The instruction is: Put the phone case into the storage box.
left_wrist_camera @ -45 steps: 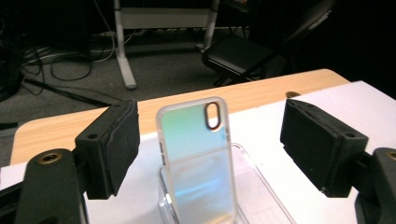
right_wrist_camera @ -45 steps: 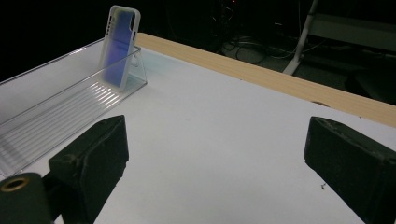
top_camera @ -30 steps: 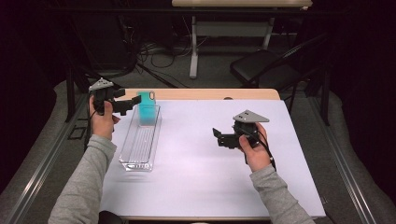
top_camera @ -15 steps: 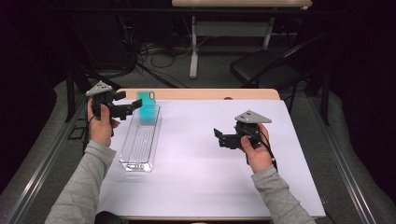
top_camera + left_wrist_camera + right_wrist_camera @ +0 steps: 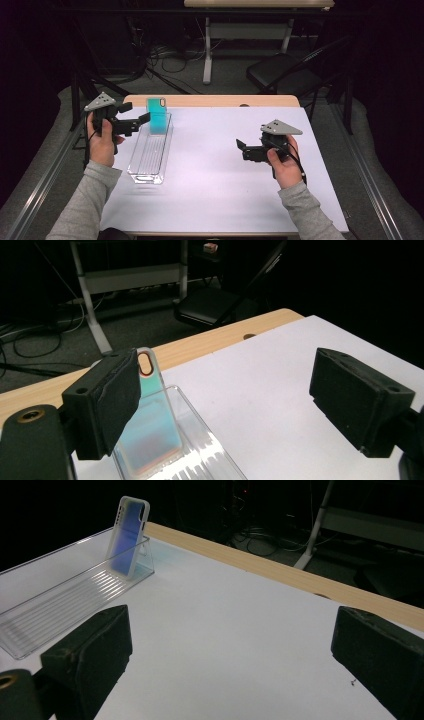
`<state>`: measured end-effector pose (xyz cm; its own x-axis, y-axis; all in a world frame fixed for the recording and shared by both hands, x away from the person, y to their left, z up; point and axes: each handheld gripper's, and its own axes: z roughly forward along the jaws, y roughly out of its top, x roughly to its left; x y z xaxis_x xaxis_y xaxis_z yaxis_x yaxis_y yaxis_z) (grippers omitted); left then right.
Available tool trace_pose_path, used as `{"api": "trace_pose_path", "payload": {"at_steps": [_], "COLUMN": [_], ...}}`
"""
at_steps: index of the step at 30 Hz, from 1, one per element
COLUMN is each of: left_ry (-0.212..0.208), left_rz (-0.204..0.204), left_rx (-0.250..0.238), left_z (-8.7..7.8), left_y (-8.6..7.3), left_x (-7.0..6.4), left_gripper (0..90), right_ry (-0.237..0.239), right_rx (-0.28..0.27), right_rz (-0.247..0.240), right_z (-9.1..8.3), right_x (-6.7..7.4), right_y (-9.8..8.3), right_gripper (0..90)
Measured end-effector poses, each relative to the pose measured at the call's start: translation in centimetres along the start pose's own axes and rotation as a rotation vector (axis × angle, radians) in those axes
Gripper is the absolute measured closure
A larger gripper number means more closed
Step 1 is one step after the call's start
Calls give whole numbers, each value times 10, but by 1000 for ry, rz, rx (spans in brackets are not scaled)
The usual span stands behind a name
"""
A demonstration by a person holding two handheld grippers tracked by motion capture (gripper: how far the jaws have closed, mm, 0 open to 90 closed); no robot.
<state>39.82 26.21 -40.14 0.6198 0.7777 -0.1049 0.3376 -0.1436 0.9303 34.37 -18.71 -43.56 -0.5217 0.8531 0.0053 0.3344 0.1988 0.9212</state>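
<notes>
A teal phone case (image 5: 159, 116) stands upright, leaning at the far end of a clear plastic tray (image 5: 148, 159) on the white mat. My left gripper (image 5: 135, 113) hovers just left of the case with its jaws wide apart and nothing between them. In the left gripper view the case (image 5: 150, 432) shows partly behind the left pad (image 5: 112, 402), inside the tray (image 5: 212, 462). My right gripper (image 5: 243, 150) is open over the mat at the right, pointing left. In the right gripper view the case (image 5: 127, 532) and tray (image 5: 60, 605) lie far off beyond the open jaws.
The white mat (image 5: 220, 175) covers a wooden table whose far edge (image 5: 215, 101) stays bare. Behind the table stand a black folding chair (image 5: 285, 75), a table leg (image 5: 207, 55) and floor cables (image 5: 160, 55). A metal rail (image 5: 45, 185) runs along the left side.
My left gripper has drawn back to the left and slightly up, away from the teal case, which stays standing in the tray. The right gripper has stayed put.
</notes>
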Motion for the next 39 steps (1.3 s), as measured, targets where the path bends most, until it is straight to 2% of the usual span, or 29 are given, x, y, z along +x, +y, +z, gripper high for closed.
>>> {"api": "trace_pose_path", "payload": {"at_steps": [4, 12, 20, 29, 39], "left_ry": [3, 2, -11, -25, -47], "left_rz": [-7, 2, -5, -15, -37], "left_rx": [-9, -29, -28, -7, 39], "left_z": [-10, -29, -41, -44, -38], "left_y": [-4, -11, -25, -45, -66], "left_x": [-2, -8, -14, -20, -25], "left_gripper": [133, 133, 133, 134, 138], "right_ry": [-4, -8, -16, -32, -62], "right_rx": [0, 2, 11, 29, 47], "right_rz": [-3, 4, 8, 24, 43], "right_z": [-7, -20, -29, -39, -48], "right_x": [-4, -14, -20, -28, -38], "right_y": [0, -3, -10, -24, -40], "right_gripper": [27, 27, 28, 31, 33]}}
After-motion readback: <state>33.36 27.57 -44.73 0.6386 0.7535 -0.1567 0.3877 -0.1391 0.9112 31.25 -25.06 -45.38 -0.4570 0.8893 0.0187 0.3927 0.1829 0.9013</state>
